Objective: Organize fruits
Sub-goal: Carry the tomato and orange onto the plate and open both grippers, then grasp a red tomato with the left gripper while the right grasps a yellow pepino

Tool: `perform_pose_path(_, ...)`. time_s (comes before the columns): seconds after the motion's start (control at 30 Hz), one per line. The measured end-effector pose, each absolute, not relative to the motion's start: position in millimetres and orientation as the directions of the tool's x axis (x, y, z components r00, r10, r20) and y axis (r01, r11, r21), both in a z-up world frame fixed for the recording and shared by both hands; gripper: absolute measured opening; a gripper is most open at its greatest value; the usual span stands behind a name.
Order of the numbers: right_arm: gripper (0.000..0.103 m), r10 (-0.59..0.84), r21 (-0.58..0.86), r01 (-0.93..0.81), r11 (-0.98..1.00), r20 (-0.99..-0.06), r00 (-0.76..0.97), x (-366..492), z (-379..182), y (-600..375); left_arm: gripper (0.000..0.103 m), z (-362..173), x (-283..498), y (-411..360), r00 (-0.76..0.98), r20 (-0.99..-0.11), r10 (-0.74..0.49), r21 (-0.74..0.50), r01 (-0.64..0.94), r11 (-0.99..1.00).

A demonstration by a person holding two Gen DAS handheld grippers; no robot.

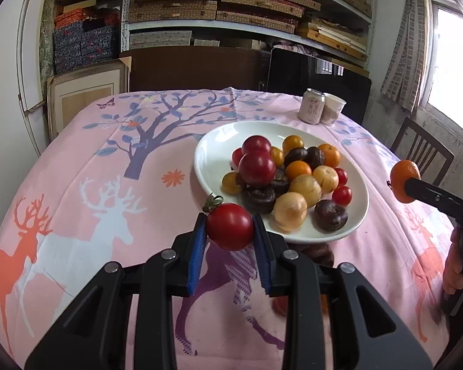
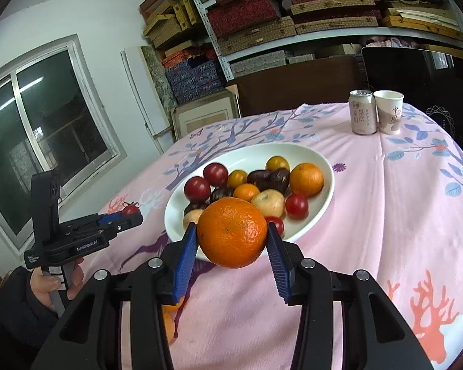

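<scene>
A white plate (image 1: 210,157) on the pink tablecloth holds several fruits: red tomatoes, yellow tomatoes, oranges, dark brown fruits and pale yellow fruits. My left gripper (image 1: 230,231) is shut on a red tomato (image 1: 230,226) with a green stem, held above the cloth just before the plate's near rim. My right gripper (image 2: 232,236) is shut on an orange (image 2: 232,232), held above the plate's (image 2: 324,203) near edge. The right gripper also shows in the left wrist view (image 1: 406,186) at the right with the orange (image 1: 401,180). The left gripper shows in the right wrist view (image 2: 129,214).
A drink can (image 1: 311,106) and a paper cup (image 1: 332,108) stand at the table's far right. A wooden chair (image 1: 423,151) stands at the right side. Shelves with boxes (image 1: 247,6) fill the back wall. Some orange fruit (image 2: 169,323) lies under my right gripper.
</scene>
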State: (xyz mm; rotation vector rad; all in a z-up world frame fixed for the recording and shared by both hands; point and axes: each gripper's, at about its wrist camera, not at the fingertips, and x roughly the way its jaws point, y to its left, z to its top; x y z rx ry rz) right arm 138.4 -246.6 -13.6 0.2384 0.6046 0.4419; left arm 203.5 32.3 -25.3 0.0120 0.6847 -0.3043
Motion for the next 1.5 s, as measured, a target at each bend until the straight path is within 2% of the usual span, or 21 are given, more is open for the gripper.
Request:
perform_pose_path(0.27,0.045,0.378,0.286,-0.265,0.921,-0.486,0.788,193.1,10.3,-229.5,0.029,23.8,267.1,-14.2,0.717,-0.621,-0.318,-0.104,0.327,0.939)
perform_pose_path(0.5,0.046,0.306,0.220,-0.217,0.951,-0.562,0.768,238.8,-18.0,-210.8,0.029,6.5,340.3,-54.2,0.656,-0.689,-0.310,-0.117,0.321,0.940)
perform_pose_path(0.57,0.046,0.289,0.194,-0.215,0.957,-0.573,0.767,244.6,-24.0,-207.2,0.035,-1.7,353.8,-60.5,0.643,-0.704,-0.302,-0.124,0.307,0.943)
perform_pose_path(0.6,0.050,0.287,0.186,-0.220,0.958,-0.571,0.769,244.1,-25.9,-206.6,0.045,-4.3,356.4,-61.7,0.641,-0.706,-0.301,-0.129,0.301,0.945)
perform_pose_path(0.63,0.053,0.280,0.177,-0.217,0.960,-0.562,0.779,242.6,-25.4,-207.0,0.051,-5.3,357.3,-61.9,0.645,-0.701,-0.303,-0.137,0.295,0.946)
perform_pose_path(0.67,0.060,0.275,0.176,-0.212,0.961,-0.548,0.790,239.5,-24.1,-208.6,0.052,-5.0,356.4,-61.1,0.650,-0.696,-0.307,-0.143,0.293,0.945)
perform_pose_path(0.7,0.061,0.274,0.180,-0.208,0.961,-0.532,0.801,235.9,-21.3,-211.8,0.053,-4.1,354.5,-59.7,0.652,-0.691,-0.312,-0.150,0.293,0.944)
perform_pose_path(0.77,0.061,0.278,0.196,-0.205,0.959,-0.519,0.808,230.7,-17.0,-218.0,0.054,-1.8,347.5,-54.3,0.659,-0.683,-0.315,-0.157,0.289,0.944)
perform_pose_path(1.03,0.061,0.306,0.271,-0.186,0.944,-0.518,0.799,188.6,-8.6,-245.8,0.073,-3.3,266.8,-15.1,0.690,-0.658,-0.302,-0.133,0.289,0.948)
perform_pose_path(1.33,0.065,0.266,0.299,-0.126,0.946,-0.496,0.827,152.6,-12.8,-273.1,0.073,-52.3,185.1,-9.5,0.642,-0.720,-0.263,0.011,0.389,0.921)
perform_pose_path(1.5,0.065,0.260,0.315,-0.103,0.944,-0.512,0.819,152.5,-19.5,-282.0,0.072,-61.5,172.9,-5.3,0.621,-0.738,-0.264,0.017,0.407,0.913)
